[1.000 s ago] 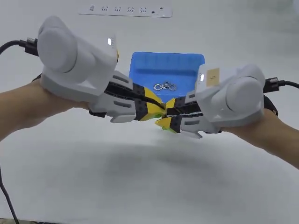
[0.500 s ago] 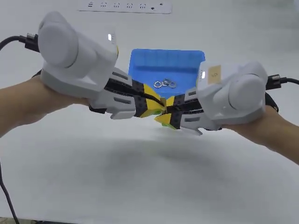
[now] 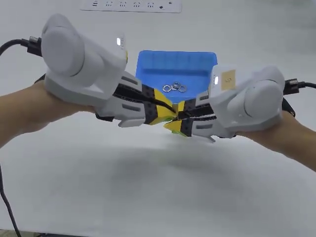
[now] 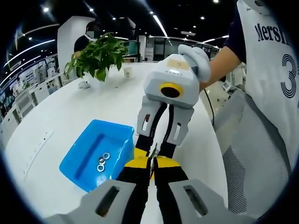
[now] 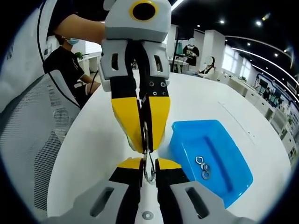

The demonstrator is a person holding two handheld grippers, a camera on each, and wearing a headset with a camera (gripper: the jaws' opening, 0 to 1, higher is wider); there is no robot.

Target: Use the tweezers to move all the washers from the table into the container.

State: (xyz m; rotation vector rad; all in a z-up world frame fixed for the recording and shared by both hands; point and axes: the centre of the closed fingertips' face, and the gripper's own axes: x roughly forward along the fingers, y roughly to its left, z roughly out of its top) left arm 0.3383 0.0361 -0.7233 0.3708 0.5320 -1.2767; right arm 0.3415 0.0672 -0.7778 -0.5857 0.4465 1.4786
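Over the white table my left gripper point(image 3: 169, 114) and right gripper point(image 3: 179, 118) meet tip to tip. Thin metal tweezers point(image 5: 146, 140) run between them. The left gripper view has my left gripper point(image 4: 152, 162) shut on the tweezers point(image 4: 152, 154), with the right gripper point(image 4: 154, 148) facing it. My right gripper point(image 5: 148, 164) is shut on the tweezers' lower end, below the left gripper point(image 5: 145, 145). Just behind the tips a blue container point(image 3: 153, 66) holds three washers point(image 3: 174, 88). One washer point(image 5: 147, 215) lies on the table under the right gripper.
A white power strip point(image 3: 131, 6) lies at the table's far edge. A potted plant point(image 4: 96, 56) stands further down the table. A mesh chair point(image 5: 28, 140) and a seated person point(image 5: 70, 63) are beside the table.
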